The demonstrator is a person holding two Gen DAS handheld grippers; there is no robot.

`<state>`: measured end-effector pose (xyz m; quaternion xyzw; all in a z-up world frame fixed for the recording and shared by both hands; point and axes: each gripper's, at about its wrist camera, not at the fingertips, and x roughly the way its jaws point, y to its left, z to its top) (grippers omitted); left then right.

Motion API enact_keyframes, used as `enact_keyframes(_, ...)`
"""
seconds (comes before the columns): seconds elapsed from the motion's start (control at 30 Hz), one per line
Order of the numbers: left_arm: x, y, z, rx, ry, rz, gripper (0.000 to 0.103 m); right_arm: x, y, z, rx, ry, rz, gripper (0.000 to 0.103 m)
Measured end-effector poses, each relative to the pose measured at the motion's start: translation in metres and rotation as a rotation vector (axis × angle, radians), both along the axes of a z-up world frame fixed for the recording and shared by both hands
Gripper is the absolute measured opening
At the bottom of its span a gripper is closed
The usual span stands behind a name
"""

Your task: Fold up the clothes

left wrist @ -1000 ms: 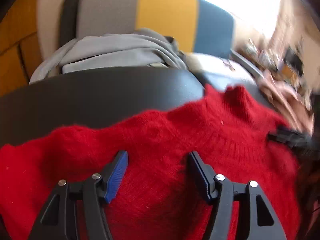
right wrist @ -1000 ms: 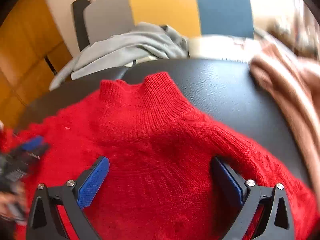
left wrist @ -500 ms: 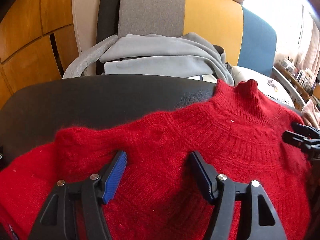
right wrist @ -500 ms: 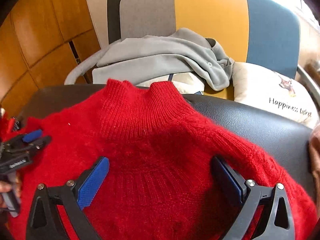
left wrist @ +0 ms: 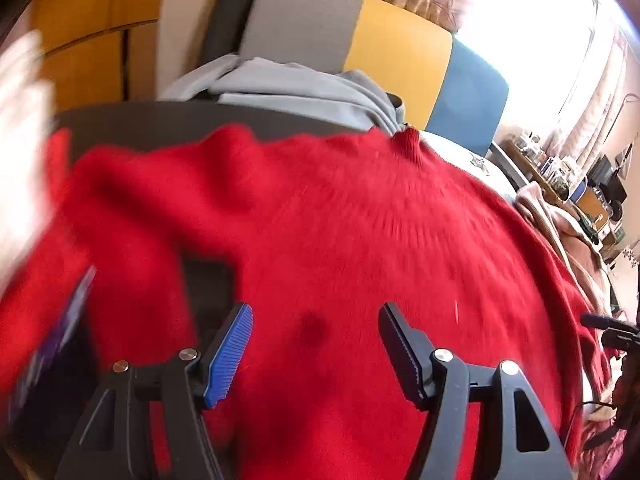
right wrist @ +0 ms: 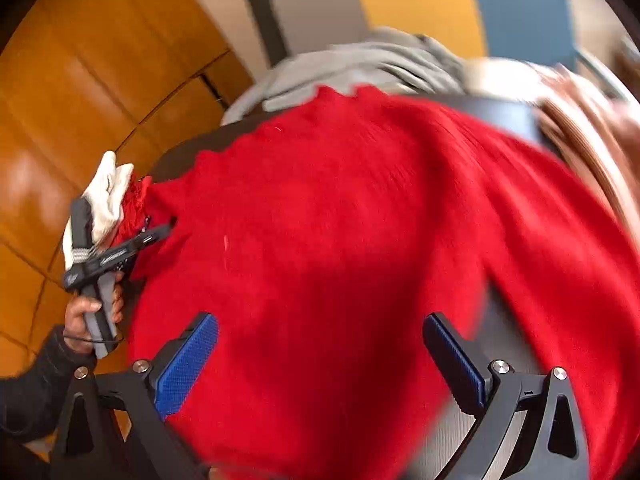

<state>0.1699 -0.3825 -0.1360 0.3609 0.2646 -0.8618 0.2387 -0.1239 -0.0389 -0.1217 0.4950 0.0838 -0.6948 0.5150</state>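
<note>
A red knitted sweater lies spread on the black table, its ribbed collar at the far edge. My left gripper hovers open over the sweater's body near the left sleeve, with nothing between its fingers. The right wrist view shows it at the left, held in a hand, its tips at the sleeve end. My right gripper is also open, jaws wide over the sweater. Its dark tips show at the right edge of the left wrist view. Both views are motion-blurred.
A grey garment is heaped behind the table on a grey, yellow and blue chair back. A pinkish-brown garment lies on the table's right side. Wooden wall panels stand to the left. A white cloth sits by the sleeve end.
Both grippers have drawn back from the collar over the sweater's body, still open. The left sleeve and a patch of bare table beside it have come into the left wrist view.
</note>
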Motion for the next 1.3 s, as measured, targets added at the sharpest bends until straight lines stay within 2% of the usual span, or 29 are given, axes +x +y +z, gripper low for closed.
enact_keyframes(0.1,0.065,0.014,-0.007,0.076,0.039,0.071,0.068,0.012,0.057,-0.017,-0.017,-0.096,-0.111,0.103)
enact_keyframes(0.17,0.101,0.021,-0.017,0.143,0.052,0.106,0.069,0.019,0.081,-0.034,0.006,-0.13,-0.166,0.103)
enact_keyframes(0.23,0.132,0.032,-0.027,0.16,0.033,0.141,0.069,0.032,0.094,-0.045,-0.002,-0.119,-0.186,0.103)
enact_keyframes(0.3,0.153,0.044,-0.031,0.17,0.049,0.147,0.069,0.042,0.092,-0.043,-0.023,-0.062,-0.185,0.103)
enact_keyframes(0.43,0.158,0.067,-0.042,0.238,0.045,0.085,0.07,0.057,0.077,-0.047,-0.045,-0.006,-0.181,0.103)
enact_keyframes(0.5,0.151,0.079,-0.046,0.242,0.046,0.044,0.07,0.063,0.072,-0.048,-0.034,0.036,-0.199,0.103)
enact_keyframes(0.57,0.141,0.089,-0.047,0.217,0.023,0.032,0.078,0.071,0.068,-0.049,-0.016,0.089,-0.202,0.103)
enact_keyframes(0.6,0.135,0.092,-0.047,0.198,0.007,0.032,0.088,0.074,0.067,-0.049,-0.005,0.115,-0.196,0.103)
enact_keyframes(0.63,0.13,0.096,-0.047,0.178,-0.01,0.032,0.092,0.077,0.066,-0.049,0.005,0.135,-0.191,0.103)
enact_keyframes(0.73,0.119,0.105,-0.047,0.118,-0.066,0.039,0.091,0.083,0.067,-0.048,0.023,0.169,-0.189,0.1)
enact_keyframes(0.8,0.115,0.11,-0.048,0.079,-0.112,0.053,0.083,0.086,0.067,-0.047,0.034,0.19,-0.18,0.09)
enact_keyframes(0.87,0.115,0.111,-0.048,0.099,-0.145,0.072,0.078,0.085,0.071,-0.044,0.022,0.177,-0.176,0.075)
enact_keyframes(0.93,0.118,0.109,-0.054,0.184,-0.145,0.085,0.07,0.081,0.076,-0.043,0.0,0.126,-0.181,0.075)
enact_keyframes(1.03,0.121,0.106,-0.066,0.304,-0.115,0.091,0.065,0.077,0.085,-0.043,-0.039,0.057,-0.194,0.075)
enact_keyframes(1.07,0.121,0.106,-0.068,0.329,-0.106,0.087,0.063,0.078,0.087,-0.044,-0.042,0.064,-0.193,0.073)
enact_keyframes(1.1,0.12,0.105,-0.069,0.344,-0.101,0.076,0.059,0.08,0.089,-0.044,-0.042,0.076,-0.194,0.067)
enact_keyframes(1.13,0.121,0.104,-0.069,0.353,-0.098,0.066,0.051,0.082,0.089,-0.044,-0.029,0.1,-0.198,0.04)
enact_keyframes(1.17,0.122,0.103,-0.067,0.361,-0.098,0.057,0.045,0.082,0.09,-0.044,-0.036,0.085,-0.194,0.015)
enact_keyframes(1.23,0.132,0.097,-0.062,0.385,-0.078,0.05,0.01,0.083,0.093,-0.039,-0.039,0.087,-0.189,0.013)
enact_keyframes(1.3,0.144,0.09,-0.049,0.383,-0.031,0.047,0.01,0.089,0.097,-0.023,-0.035,0.13,-0.171,0.012)
